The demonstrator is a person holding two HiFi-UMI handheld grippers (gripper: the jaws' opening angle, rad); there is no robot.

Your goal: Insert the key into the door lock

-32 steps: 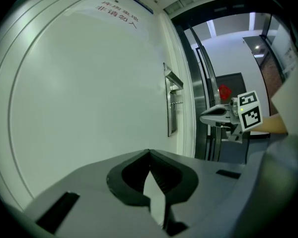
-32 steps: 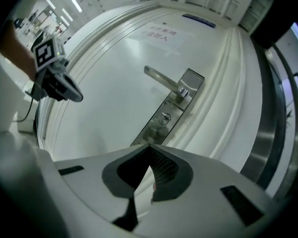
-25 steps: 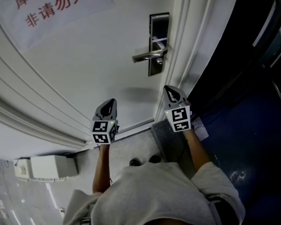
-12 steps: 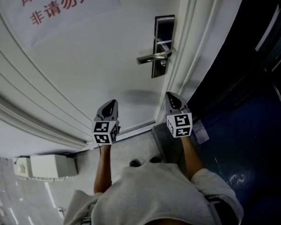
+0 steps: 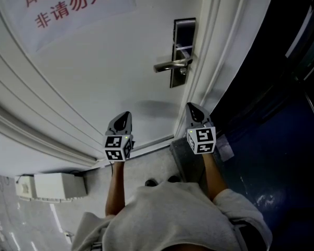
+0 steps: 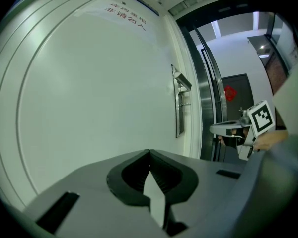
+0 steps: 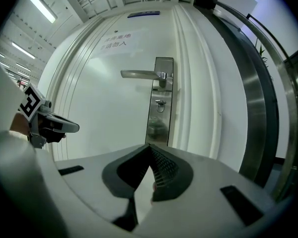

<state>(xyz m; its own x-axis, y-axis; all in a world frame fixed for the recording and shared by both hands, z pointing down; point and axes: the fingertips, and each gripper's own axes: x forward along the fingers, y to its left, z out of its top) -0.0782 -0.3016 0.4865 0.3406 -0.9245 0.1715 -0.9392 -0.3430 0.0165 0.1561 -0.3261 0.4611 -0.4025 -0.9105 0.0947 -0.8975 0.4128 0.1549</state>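
Observation:
The steel lock plate (image 5: 181,52) with its lever handle (image 5: 169,65) sits at the right edge of the white door (image 5: 104,72). In the right gripper view the plate (image 7: 159,103) is straight ahead. Below the handle (image 7: 141,74), a small metal piece with a loop (image 7: 160,103) sticks out of the plate; it looks like a key. My right gripper (image 5: 190,105) (image 7: 149,147) is shut, level and short of the plate. A tiny reddish speck shows between its pads; what it is I cannot tell. My left gripper (image 5: 126,113) (image 6: 149,152) is shut and empty, facing bare door panel left of the lock (image 6: 179,103).
A paper notice (image 5: 68,7) with red characters hangs on the door at upper left. The moulded door frame (image 5: 212,61) runs right of the lock, with a dark glass and metal partition (image 5: 282,61) beyond. A white box (image 5: 52,186) lies on the floor at lower left.
The right gripper has rolled about its own axis, its marker cube now sitting squarer. The head view has shifted slightly, so the lock shows a little further right. The left gripper has stayed put.

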